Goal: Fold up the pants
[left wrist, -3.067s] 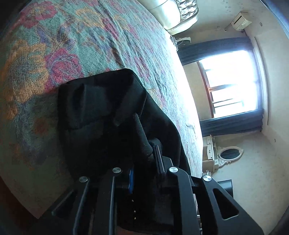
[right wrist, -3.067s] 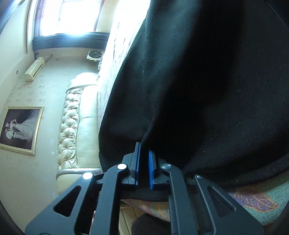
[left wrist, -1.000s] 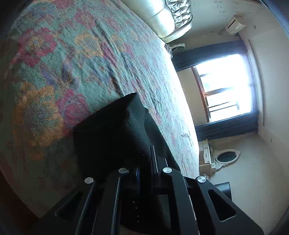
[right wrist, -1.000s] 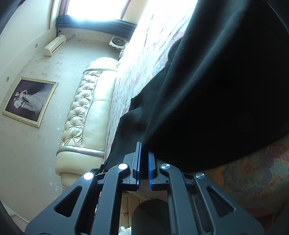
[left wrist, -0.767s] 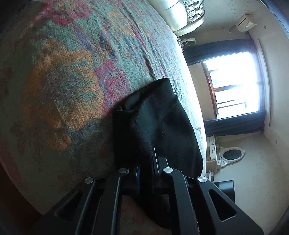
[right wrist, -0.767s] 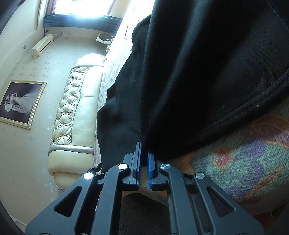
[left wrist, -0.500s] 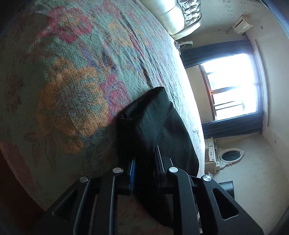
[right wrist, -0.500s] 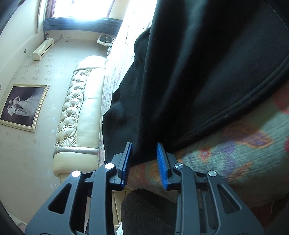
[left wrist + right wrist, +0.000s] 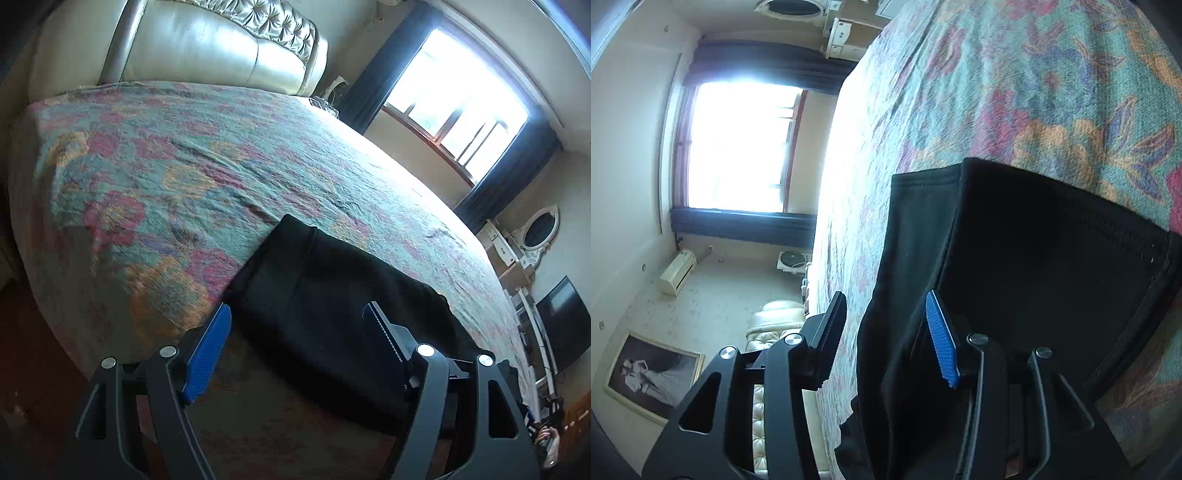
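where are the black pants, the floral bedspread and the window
black pants [image 9: 332,295], left wrist view, middle of the folded cloth
floral bedspread [image 9: 166,177], left wrist view, bare patterned area
window [image 9: 738,147], right wrist view, bright pane

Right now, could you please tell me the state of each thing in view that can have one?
Pants: folded, lying flat on the bedspread, held by neither claw.
Left claw: open, jaws just opened, nothing pinched.
Right claw: open, jaws just opened, pads off the cloth.
Bedspread: spread out, lightly wrinkled.
Curtains: drawn apart, window uncovered.
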`<state>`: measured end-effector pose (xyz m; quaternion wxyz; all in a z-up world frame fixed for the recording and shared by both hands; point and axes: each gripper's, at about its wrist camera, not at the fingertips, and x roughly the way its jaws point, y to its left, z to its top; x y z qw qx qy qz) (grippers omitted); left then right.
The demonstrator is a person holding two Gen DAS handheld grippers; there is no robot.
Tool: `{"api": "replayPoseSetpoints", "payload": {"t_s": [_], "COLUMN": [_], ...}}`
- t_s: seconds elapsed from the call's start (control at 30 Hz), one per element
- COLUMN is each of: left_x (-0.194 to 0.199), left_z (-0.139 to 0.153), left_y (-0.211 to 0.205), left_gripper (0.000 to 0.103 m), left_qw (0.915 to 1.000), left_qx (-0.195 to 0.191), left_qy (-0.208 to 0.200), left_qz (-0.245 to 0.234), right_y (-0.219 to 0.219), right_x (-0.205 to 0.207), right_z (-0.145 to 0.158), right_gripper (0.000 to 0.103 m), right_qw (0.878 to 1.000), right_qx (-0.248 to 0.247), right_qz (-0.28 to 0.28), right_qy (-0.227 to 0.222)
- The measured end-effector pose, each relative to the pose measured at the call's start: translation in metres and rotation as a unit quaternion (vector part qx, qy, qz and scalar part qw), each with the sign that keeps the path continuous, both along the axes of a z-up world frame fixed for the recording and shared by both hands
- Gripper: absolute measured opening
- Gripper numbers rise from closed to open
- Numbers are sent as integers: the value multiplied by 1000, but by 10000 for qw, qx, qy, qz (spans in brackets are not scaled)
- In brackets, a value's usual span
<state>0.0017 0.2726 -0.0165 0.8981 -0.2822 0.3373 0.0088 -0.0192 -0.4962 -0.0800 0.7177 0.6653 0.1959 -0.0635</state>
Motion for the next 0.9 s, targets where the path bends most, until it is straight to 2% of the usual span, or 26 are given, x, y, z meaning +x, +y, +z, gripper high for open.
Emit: {"api": "replayPoseSetpoints", "payload": {"t_s": [0.1,0.17,0.3,0.4,0.43,0.5,0.6,0.67,0.7,0.8,0.9], "left_x": [8,15,26,34,36,42,49,53,54,54,55], "left_z": [-8,-12,-14,-12,-11,-11,-15,-20,-22,-23,-22], "left_y": [-15,-26,-50,-69,-76,-86,-98,-104,-106,-113,-118], "left_gripper": [73,73,73,73,75,79,79,80,84,85,85], "left_qw": [9986,9975,9969,9964,9961,9949,9936,9925,9922,9934,9935], "left_qx": [-522,-685,-701,-630,-597,-602,-620,-691,-737,-632,-453], "left_qy": [67,152,123,72,57,30,80,198,251,211,211], "left_qz": [-49,-122,-328,-560,-641,-806,-941,-988,-975,-936,-1025], "right_y": [-17,-31,-33,-32,-30,-27,-28,-28,-27,-24,-23], "right_x": [8,4,25,26,30,40,56,62,68,72,61], "right_z": [-17,-24,-33,-49,-50,-48,-47,-40,-34,-26,-1], "right_gripper": [45,45,44,28,30,35,36,25,12,7,7], "right_qw": [9992,9985,9991,9975,9973,9977,9979,9980,9974,9971,9982], "right_qx": [369,510,325,513,533,440,343,137,-44,-206,-372], "right_qz": [-55,-58,167,-8,-18,58,55,105,164,241,222], "right_qy": [-124,-204,209,494,496,511,549,611,696,686,412]}}
